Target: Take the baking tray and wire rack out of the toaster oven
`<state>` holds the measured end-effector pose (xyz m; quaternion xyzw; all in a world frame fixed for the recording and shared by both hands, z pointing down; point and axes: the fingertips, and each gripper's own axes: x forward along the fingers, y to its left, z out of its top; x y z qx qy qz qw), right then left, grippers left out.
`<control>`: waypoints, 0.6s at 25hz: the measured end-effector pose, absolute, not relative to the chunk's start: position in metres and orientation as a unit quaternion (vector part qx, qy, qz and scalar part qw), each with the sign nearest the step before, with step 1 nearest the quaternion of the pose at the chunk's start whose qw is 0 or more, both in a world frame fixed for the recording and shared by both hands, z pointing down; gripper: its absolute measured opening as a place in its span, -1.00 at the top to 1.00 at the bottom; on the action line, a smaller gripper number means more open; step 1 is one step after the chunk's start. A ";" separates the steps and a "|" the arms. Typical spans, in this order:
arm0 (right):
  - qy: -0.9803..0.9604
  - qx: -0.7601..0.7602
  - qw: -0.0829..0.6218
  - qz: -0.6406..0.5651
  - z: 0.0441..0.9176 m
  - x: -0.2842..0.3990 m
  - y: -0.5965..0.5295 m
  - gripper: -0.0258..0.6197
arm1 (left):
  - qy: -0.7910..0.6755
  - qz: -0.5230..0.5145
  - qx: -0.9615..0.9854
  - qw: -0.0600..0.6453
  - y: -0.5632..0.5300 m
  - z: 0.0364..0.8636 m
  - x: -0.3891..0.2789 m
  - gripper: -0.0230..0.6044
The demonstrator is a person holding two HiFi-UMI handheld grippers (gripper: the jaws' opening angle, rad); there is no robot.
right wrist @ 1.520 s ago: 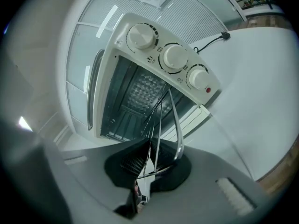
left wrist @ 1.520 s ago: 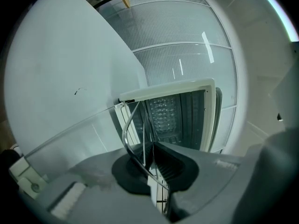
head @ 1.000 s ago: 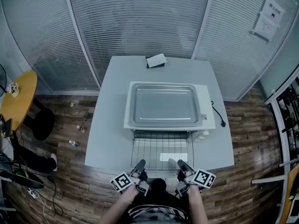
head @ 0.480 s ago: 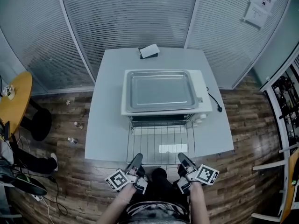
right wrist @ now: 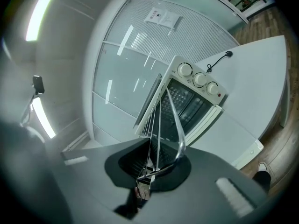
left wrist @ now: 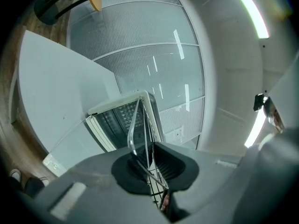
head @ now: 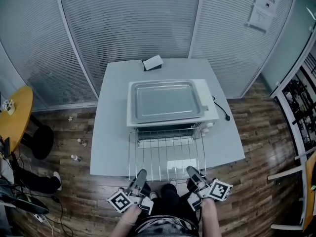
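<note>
- Nearest the body, clamped on the front rail of the wire rack [head: 167,154]: left hand-held gripper [head: 140,177] at the left corner, right hand-held gripper [head: 193,176] at the right corner. Jaws all but closed on the thin wire in both gripper views.
- Compared with a second ago, drawn further out and lifted, with the front rail now out past the near edge of the table [head: 111,132] and hanging over the wooden floor.
- Rear end at, or just inside, the mouth of the toaster oven [head: 211,116]; cannot tell which.
- Judged from that: almost free, with only the last of the rear left to clear before setting down.
- Worth keeping level past the oven's front lip, to avoid snagging the rear wire.
- Already out and lying on the oven's roof: the baking tray [head: 165,100], so half the task looks done.
- Open room on the bare table strips either side of the oven, the right one shared with the power cord [head: 221,110].
- Further back, a small box [head: 152,62] at the far table edge, well apart from the oven, and beyond it only the slatted glass wall [head: 128,23].
</note>
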<state>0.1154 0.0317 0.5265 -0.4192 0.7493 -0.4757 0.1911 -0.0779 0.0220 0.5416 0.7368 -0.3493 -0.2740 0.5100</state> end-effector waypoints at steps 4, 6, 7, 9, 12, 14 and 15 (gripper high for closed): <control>0.759 -0.399 0.206 -0.472 0.510 0.112 0.028 0.91 | -0.355 -0.273 0.748 0.490 0.025 0.526 -0.082 0.89; 0.764 -0.394 0.207 -0.468 0.503 0.111 0.023 0.91 | -0.358 -0.274 0.748 0.487 0.022 0.522 -0.083 0.89; 0.766 -0.392 0.208 -0.465 0.500 0.111 0.019 0.91 | -0.359 -0.279 0.749 0.483 0.018 0.516 -0.082 0.89; 0.769 -0.386 0.212 -0.462 0.494 0.112 0.011 0.91 | -0.360 -0.282 0.755 0.471 0.010 0.506 -0.080 0.89; 0.774 -0.383 0.213 -0.457 0.487 0.118 -0.007 0.91 | -0.359 -0.282 0.756 0.469 -0.009 0.498 -0.075 0.89; 0.773 -0.385 0.207 -0.459 0.484 0.126 -0.022 0.91 | -0.358 -0.281 0.755 0.472 -0.023 0.493 -0.067 0.89; 0.772 -0.385 0.207 -0.461 0.482 0.129 -0.031 0.91 | -0.358 -0.281 0.754 0.473 -0.031 0.490 -0.064 0.89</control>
